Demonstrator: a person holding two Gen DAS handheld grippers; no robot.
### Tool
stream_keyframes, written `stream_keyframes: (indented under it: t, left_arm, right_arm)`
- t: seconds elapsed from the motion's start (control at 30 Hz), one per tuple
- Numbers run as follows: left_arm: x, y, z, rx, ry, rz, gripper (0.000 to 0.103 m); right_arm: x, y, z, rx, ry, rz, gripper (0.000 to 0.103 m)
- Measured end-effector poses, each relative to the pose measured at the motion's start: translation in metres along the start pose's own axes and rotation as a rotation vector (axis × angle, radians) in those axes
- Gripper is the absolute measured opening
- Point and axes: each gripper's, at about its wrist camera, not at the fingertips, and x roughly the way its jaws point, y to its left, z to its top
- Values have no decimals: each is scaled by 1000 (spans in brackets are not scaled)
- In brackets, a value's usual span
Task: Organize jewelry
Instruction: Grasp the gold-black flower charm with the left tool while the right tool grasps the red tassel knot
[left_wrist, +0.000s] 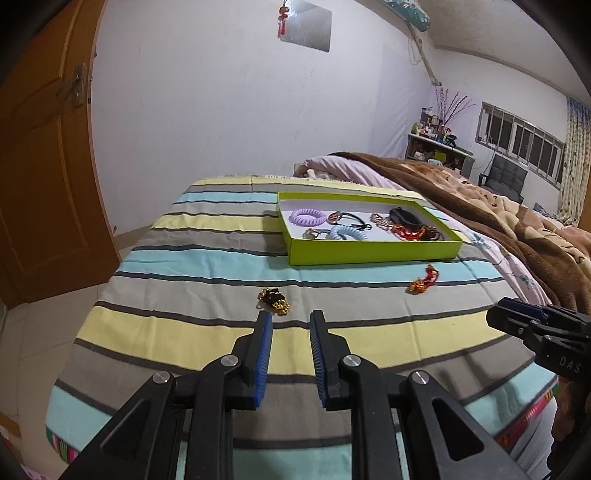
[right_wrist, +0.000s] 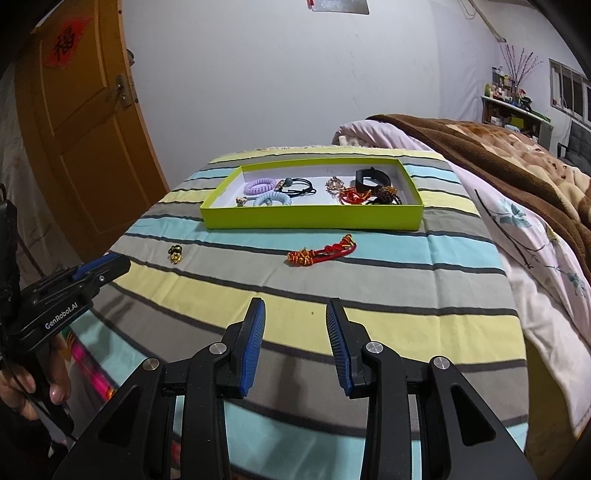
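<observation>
My left gripper (left_wrist: 290, 317) jaws apart, empty, near gold-black trinket (left_wrist: 273, 300), my right gripper (right_wrist: 295, 308) wide, empty, short of red-gold bracelet (right_wrist: 321, 253), green tray (right_wrist: 314, 218) beyond

box (right_wrist: 312, 218): 1 | spiral hair ties (right_wrist: 260, 185): 2 | loose pieces on cloth (right_wrist: 321, 253): 2

Left gripper (left_wrist: 290, 316) and right gripper (right_wrist: 295, 304): jaws apart, empty.

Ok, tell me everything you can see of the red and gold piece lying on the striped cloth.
The red and gold piece is a red braided cord with knots and a cluster of gold beads or charms at one end. It lies flat and loosely stretched on the striped cloth, just in front of the green box, not touching it. Nothing grips or touches it.
</observation>
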Motion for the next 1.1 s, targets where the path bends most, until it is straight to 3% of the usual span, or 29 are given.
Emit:
stream_keyframes:
  t: [0.2, 0.43, 0.73, 1.1]
  left_arm:
    - [29, 9, 7, -30, 47, 3, 30]
    - [61, 18, 14, -75, 113, 25, 30]
    - [77, 20, 20, -93, 133, 29, 30]
    - [88, 17, 20, -88, 182, 35, 30]
  right_arm:
    - [26, -1, 12, 34, 27, -13, 35]
    - [56, -2, 27, 92, 60, -49, 35]
    - [84, 1, 48, 138, 75, -123, 35]
    - [93, -11, 39, 119, 154, -172, 35]
